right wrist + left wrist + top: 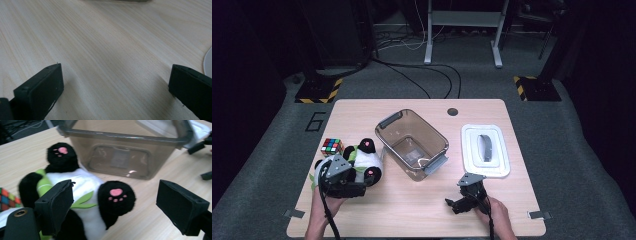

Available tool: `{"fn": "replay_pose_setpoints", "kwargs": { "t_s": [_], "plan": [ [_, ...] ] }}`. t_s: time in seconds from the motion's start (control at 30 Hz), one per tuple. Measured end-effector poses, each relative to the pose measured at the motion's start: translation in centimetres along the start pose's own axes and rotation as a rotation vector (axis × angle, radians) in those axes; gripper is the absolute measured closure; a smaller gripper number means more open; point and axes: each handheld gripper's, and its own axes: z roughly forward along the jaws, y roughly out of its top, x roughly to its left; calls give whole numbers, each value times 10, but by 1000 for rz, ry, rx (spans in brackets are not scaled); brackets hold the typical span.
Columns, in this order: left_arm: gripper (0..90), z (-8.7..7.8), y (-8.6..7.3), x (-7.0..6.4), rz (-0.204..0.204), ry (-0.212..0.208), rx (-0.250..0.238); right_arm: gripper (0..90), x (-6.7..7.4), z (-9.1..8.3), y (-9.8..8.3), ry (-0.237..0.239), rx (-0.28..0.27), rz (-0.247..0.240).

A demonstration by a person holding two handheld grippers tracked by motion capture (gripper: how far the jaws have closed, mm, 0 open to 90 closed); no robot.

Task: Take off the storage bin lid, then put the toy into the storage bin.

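Left gripper view: fuzzy plush panda before smooth translucent bin.

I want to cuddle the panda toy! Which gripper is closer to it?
Left. The left gripper is right at the panda toy, its open jaws standing either side of the panda's leg. The right gripper sits far off, across the table, open over bare wood near the white lid.

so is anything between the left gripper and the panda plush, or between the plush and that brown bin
Nothing visible blocks either. The left gripper hangs open right over the panda plush, one jaw against its body. The brown bin stands open just beyond it, bare table between, and its white lid lies off on the far side.
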Motion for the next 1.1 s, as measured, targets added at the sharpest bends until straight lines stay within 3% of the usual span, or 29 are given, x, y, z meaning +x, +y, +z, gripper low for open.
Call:
{"fn": "replay_pose_setpoints", "kwargs": {
  "t_s": [0.23,0.5,0.6,0.77,1.1],
  "plan": [
    [139,-7,3,9,-18,23,-16,0,0,0,0,0,1,3],
    [139,-10,5,30,-104,123,-8,0,1,0,0,2,6,9],
    [139,-8,2,37,-131,161,17,0,1,0,0,1,6,8],
    [139,-3,-4,46,-172,174,23,0,1,0,0,2,5,9],
    [151,18,-2,51,-184,194,62,0,1,0,0,1,5,8]
  ]
}}
